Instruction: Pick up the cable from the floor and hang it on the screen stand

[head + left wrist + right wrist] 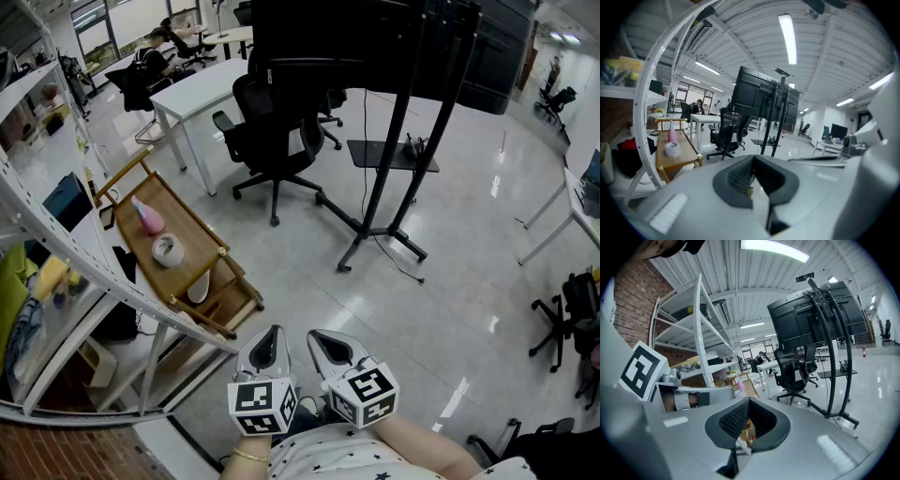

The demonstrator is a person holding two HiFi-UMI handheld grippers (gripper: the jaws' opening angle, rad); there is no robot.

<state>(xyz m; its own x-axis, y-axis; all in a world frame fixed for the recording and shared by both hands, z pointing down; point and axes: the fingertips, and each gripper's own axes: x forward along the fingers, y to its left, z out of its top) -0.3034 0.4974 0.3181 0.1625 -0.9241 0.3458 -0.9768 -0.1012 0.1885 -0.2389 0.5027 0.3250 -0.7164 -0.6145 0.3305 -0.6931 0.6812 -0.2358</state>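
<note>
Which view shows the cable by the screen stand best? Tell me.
Head view: the cable hangs beside the screen stand and trails across the floor. Right gripper view shows only a faint line there; left gripper view, too small to tell.

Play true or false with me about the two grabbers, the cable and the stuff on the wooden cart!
1. The left gripper and right gripper are both shut and hold nothing. True.
2. One gripper is holding the cable. False: it lies on the floor by the foot of the screen stand.
3. A pink bottle stands on the wooden cart. True.
4. The office chair is red. False: it is black.
5. The roll of tape lies on the floor. False: it sits on the wooden cart, beside the pink bottle.
</note>
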